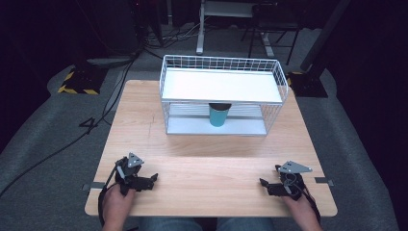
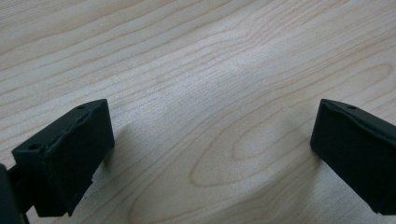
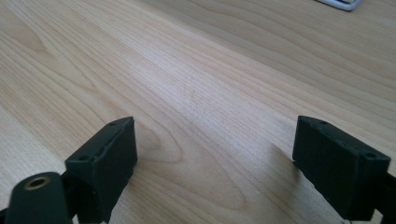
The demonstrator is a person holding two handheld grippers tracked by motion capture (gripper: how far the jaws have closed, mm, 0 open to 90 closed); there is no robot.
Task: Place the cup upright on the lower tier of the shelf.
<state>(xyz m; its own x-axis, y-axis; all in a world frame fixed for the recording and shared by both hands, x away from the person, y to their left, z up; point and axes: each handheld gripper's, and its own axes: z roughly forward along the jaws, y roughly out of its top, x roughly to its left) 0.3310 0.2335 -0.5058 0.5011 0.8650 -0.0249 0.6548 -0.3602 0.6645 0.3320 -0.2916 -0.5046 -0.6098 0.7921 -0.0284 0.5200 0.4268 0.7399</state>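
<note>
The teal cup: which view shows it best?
The high view. The teal cup stands upright on the lower level of the white wire rack, its rim partly hidden by the upper shelf. The gripper views look down at the wooden table between open claws.

A light wooden desk stands on grey carpet; beyond it, dark room, black cables, metal furniture legs.

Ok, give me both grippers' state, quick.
Left gripper: open, holding nothing, over the wooden table.
Right gripper: open, holding nothing.
</note>
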